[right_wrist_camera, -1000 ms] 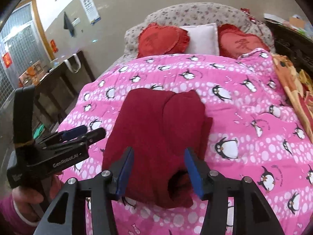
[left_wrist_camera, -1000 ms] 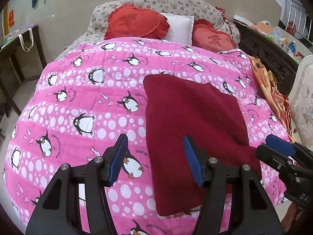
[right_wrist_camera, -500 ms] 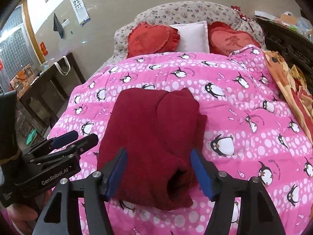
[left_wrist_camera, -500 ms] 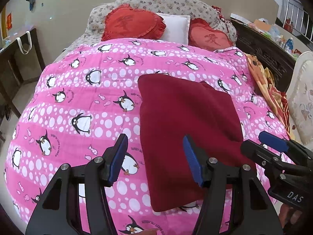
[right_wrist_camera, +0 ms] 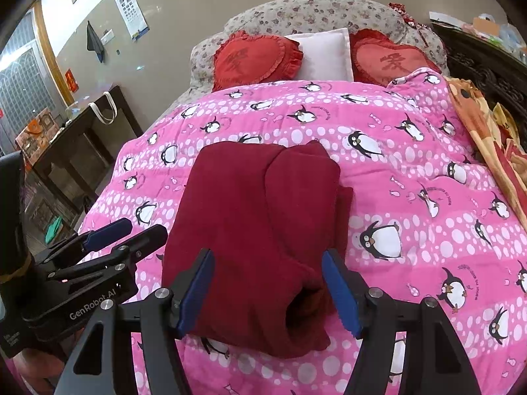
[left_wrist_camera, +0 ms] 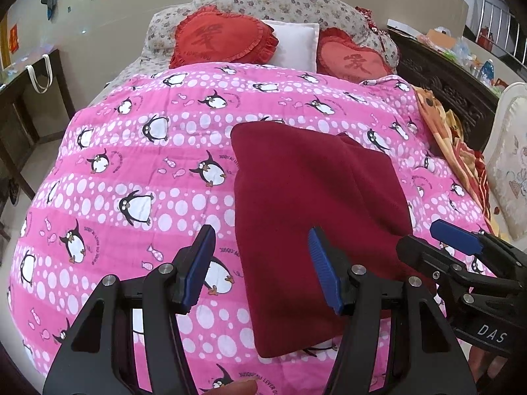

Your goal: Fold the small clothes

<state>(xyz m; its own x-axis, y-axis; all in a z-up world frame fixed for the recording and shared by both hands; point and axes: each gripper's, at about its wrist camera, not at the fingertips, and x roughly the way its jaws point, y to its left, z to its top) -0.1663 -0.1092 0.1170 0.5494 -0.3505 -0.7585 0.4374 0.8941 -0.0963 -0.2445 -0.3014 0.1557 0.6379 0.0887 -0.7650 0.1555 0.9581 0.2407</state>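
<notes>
Maroon fleece garment (right_wrist_camera: 260, 217), folded into a thick rectangle, lies on the pink penguin-print quilt (left_wrist_camera: 138, 171) of the bed, just ahead of both sets of fingers. Left gripper (left_wrist_camera: 260, 268): released, empty, astride the garment's left edge. Right gripper (right_wrist_camera: 268, 284): released, empty, over the near end. Risk: the top layer sits loose and bulky; a shallow pinch there would likely drag one layer and undo the fold.

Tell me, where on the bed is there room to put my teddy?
Left of the dark red garment, the pink penguin quilt lies bare. On its other side there is bare quilt up to the orange blanket. The head end is crowded with the heart cushions and white pillow.
</notes>
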